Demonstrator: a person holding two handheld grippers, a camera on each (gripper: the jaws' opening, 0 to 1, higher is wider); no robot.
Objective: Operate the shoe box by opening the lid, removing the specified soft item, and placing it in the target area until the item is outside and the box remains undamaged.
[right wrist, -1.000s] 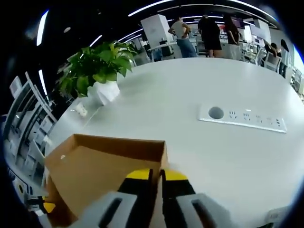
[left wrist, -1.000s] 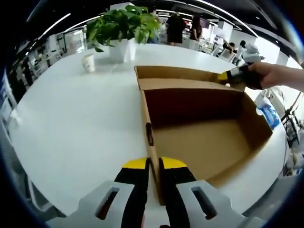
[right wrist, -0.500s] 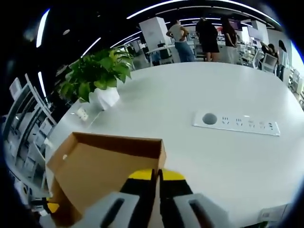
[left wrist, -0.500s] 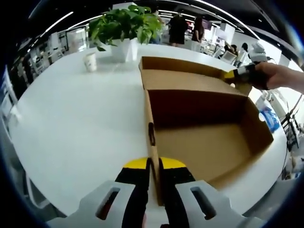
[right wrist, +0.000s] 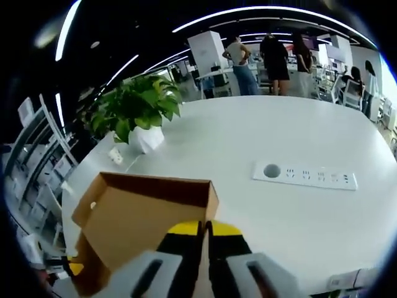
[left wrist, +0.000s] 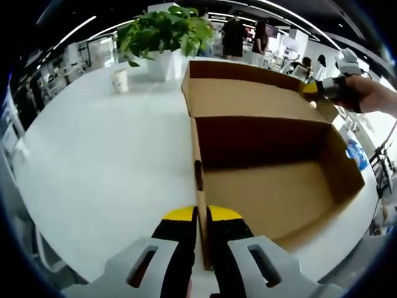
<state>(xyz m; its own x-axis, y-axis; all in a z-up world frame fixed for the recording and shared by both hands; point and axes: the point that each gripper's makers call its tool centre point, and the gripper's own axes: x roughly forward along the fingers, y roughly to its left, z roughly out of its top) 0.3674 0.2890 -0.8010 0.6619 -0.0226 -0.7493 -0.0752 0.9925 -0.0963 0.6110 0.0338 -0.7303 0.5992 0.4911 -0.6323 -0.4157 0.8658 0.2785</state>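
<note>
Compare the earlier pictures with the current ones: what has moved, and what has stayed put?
The brown cardboard lid, pinched by the right gripper, swung further up and open. The left gripper stayed clamped on the brown cardboard box's near wall; the box did not shift.

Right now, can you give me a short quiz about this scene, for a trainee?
1. True or false: the box holds a soft item where its inside shows.
2. What does the right gripper hold? A) the lid B) the plant C) the cup
3. Fill in: the left gripper is shut on the box's ___.

Key
1. False: the floor that shows is bare.
2. A: its jaws pinch the lid's edge.
3. Wall: it clamps the near side wall, below the dark slot.
</note>
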